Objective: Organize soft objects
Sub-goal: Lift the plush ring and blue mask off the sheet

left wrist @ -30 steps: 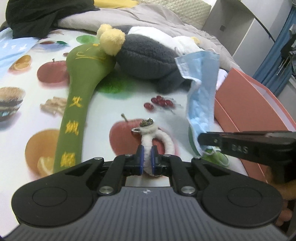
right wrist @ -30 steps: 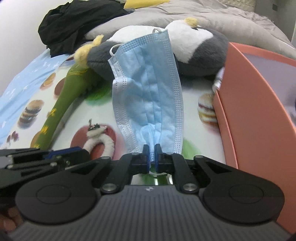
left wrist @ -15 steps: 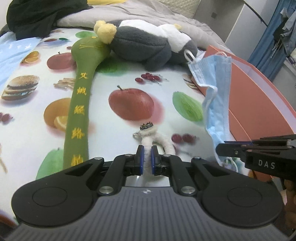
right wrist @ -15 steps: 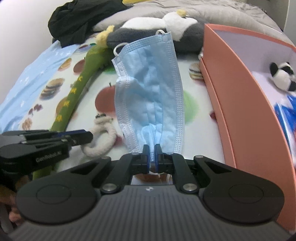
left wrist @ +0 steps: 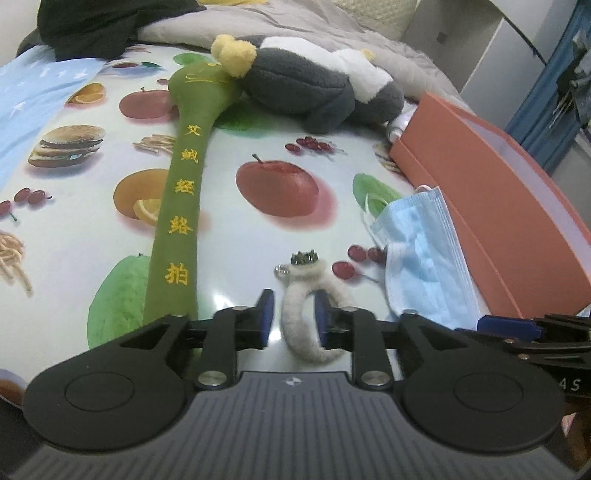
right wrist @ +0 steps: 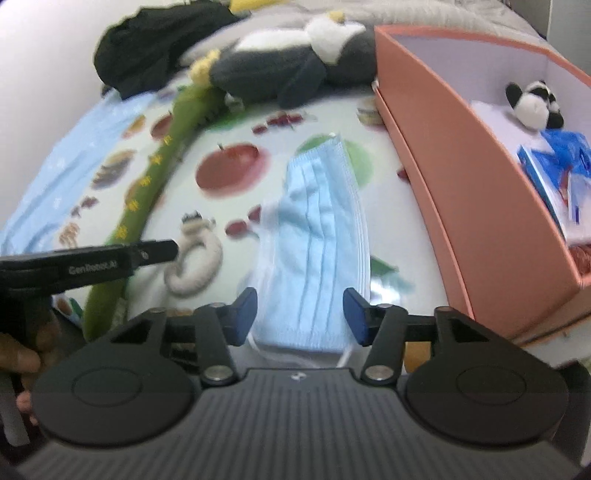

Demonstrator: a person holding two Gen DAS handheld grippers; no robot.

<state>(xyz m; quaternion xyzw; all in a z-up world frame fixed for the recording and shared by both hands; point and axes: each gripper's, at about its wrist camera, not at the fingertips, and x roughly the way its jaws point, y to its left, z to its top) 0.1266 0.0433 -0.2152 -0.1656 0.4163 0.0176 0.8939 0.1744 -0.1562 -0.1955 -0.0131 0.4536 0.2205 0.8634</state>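
A white fuzzy ring charm (left wrist: 300, 295) lies on the fruit-print cloth (left wrist: 92, 236) between the open jaws of my left gripper (left wrist: 293, 314); it also shows in the right wrist view (right wrist: 195, 262). A blue face mask (right wrist: 317, 254) lies flat on the cloth, its near end between the open jaws of my right gripper (right wrist: 300, 314); it also shows in the left wrist view (left wrist: 421, 254). A long green plush mallet (left wrist: 181, 206) and a grey-and-white plush toy (left wrist: 314, 88) lie farther back.
An open salmon-pink box (right wrist: 461, 177) stands at the right, holding a small panda plush (right wrist: 532, 103) and blue packets (right wrist: 561, 162). A black garment (right wrist: 155, 48) and a grey blanket (left wrist: 295, 22) lie at the back. A light blue cloth (left wrist: 33, 92) is at the left.
Both grippers have opened. The right let go of the mask, which now lies on the cloth by the box. The left let go of the fuzzy ring, now resting on the cloth.
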